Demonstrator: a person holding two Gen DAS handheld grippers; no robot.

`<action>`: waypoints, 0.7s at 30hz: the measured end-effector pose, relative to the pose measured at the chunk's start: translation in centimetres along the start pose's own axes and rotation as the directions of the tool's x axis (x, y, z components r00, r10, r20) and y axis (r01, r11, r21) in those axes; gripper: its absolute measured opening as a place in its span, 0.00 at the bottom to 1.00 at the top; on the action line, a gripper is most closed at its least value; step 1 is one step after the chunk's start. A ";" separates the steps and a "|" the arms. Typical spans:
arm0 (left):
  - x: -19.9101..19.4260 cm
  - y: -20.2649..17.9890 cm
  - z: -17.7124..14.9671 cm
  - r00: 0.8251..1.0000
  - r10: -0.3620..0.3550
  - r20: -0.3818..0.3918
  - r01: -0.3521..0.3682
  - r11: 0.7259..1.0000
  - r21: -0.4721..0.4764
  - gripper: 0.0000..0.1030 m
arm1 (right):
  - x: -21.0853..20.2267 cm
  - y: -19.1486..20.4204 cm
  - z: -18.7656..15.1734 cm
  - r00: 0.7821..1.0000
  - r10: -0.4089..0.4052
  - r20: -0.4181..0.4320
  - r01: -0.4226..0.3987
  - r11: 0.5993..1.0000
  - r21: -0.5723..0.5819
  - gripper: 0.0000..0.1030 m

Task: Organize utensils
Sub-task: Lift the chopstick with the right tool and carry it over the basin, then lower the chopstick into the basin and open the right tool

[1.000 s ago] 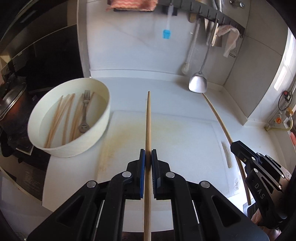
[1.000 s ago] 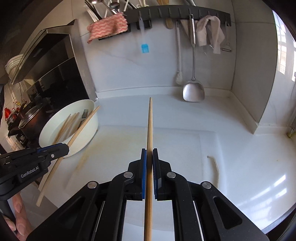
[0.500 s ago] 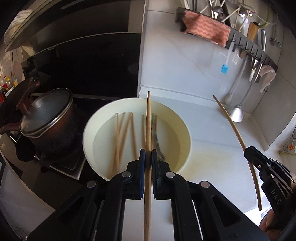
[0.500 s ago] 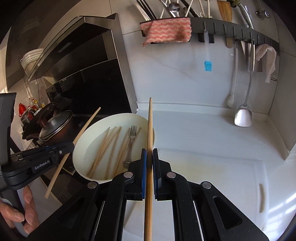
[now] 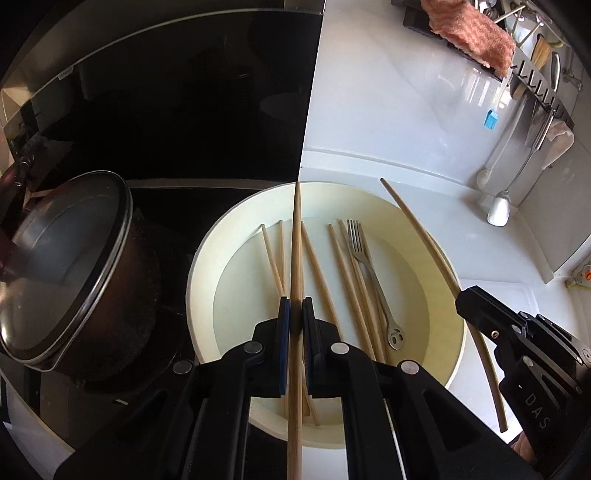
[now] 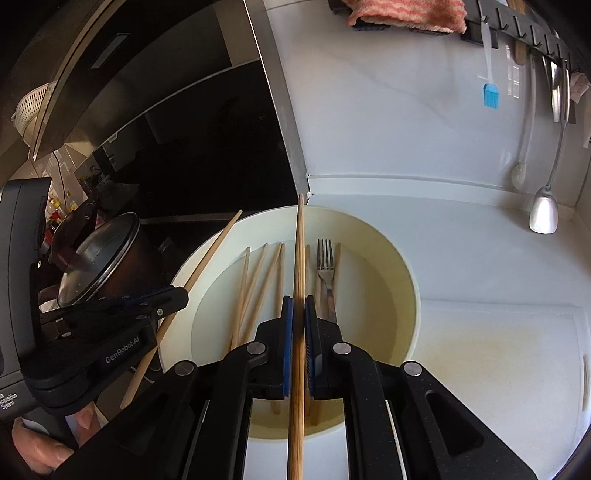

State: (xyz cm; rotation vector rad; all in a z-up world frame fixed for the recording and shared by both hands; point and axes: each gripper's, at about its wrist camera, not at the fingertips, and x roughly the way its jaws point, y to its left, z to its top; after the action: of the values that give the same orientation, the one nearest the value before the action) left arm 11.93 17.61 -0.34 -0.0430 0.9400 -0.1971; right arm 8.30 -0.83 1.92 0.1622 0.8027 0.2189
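Observation:
A cream round bowl (image 5: pixel 448 295) (image 6: pixel 402 266) holds several wooden chopsticks (image 5: pixel 345 280) (image 6: pixel 258 284) and a metal fork (image 5: pixel 373 280) (image 6: pixel 325 273). My left gripper (image 5: pixel 294 308) is shut on a wooden chopstick (image 5: pixel 296 240) and holds it above the bowl's left half. My right gripper (image 6: pixel 299 306) is shut on another wooden chopstick (image 6: pixel 300 243) above the bowl's middle. The right gripper (image 5: pixel 476 299) with its chopstick (image 5: pixel 421 236) also shows in the left wrist view, over the bowl's right rim. The left gripper (image 6: pixel 173 295) with its chopstick (image 6: pixel 207 258) shows at the bowl's left rim in the right wrist view.
A dark pot with a glass lid (image 5: pixel 62 266) (image 6: pixel 92 266) stands on the stove left of the bowl. A white cutting board (image 6: pixel 498 339) lies to the right. A wall rack (image 5: pixel 532 77) holds a pink cloth (image 6: pixel 402 13), a spatula (image 6: pixel 545 210) and other utensils.
Both grippers have moved left from over the cutting board to above the bowl, each still holding its chopstick. The bowl now lies directly below both.

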 end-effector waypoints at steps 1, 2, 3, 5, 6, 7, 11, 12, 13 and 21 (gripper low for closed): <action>0.5 0.0 -0.1 1.000 0.001 -0.006 -0.001 1.000 -0.004 0.07 | 0.7 0.0 0.1 1.000 0.003 -0.012 -0.003 1.000 0.004 0.06; 1.1 0.1 0.0 1.000 0.006 -0.012 -0.006 1.000 -0.009 0.07 | 1.4 0.0 0.2 0.999 0.011 -0.030 -0.011 1.000 0.011 0.06; 1.6 0.2 0.1 1.000 0.006 -0.019 -0.006 1.000 -0.016 0.07 | 2.0 0.0 0.3 0.999 0.016 -0.040 -0.016 1.000 0.014 0.06; 2.6 0.3 0.2 0.999 0.001 -0.042 -0.002 1.000 -0.026 0.07 | 3.2 -0.1 0.4 0.998 0.025 -0.060 -0.024 1.000 0.021 0.06; 3.0 0.1 0.2 0.999 0.004 -0.050 -0.005 1.000 -0.024 0.07 | 3.7 -0.1 0.4 0.997 0.027 -0.069 -0.026 0.999 0.023 0.06; 3.5 0.2 0.3 0.998 0.011 -0.055 -0.012 1.000 -0.019 0.07 | 4.3 -0.1 0.4 0.996 0.029 -0.079 -0.027 0.999 0.023 0.06; 5.0 0.5 0.6 0.996 0.028 -0.083 -0.030 0.999 -0.033 0.07 | 6.3 -0.3 0.5 0.992 0.036 -0.122 -0.034 0.999 0.026 0.06; 5.4 0.6 0.7 0.995 0.031 -0.092 -0.035 0.999 -0.036 0.07 | 6.7 -0.3 0.5 0.991 0.037 -0.130 -0.034 0.999 0.025 0.06; 5.8 0.7 0.7 0.994 0.035 -0.100 -0.039 0.998 -0.039 0.07 | 7.1 -0.3 0.5 0.990 0.038 -0.139 -0.035 0.999 0.026 0.06; 7.9 1.1 0.8 0.987 0.040 -0.153 -0.050 0.997 -0.057 0.07 | 9.2 -0.7 0.4 0.980 0.044 -0.195 -0.038 0.999 0.034 0.06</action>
State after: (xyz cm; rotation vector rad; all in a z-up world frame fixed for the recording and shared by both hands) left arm 17.28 17.14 -6.34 -0.0631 1.0979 -0.1314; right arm 14.89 0.79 -4.36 0.1876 0.9995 0.2648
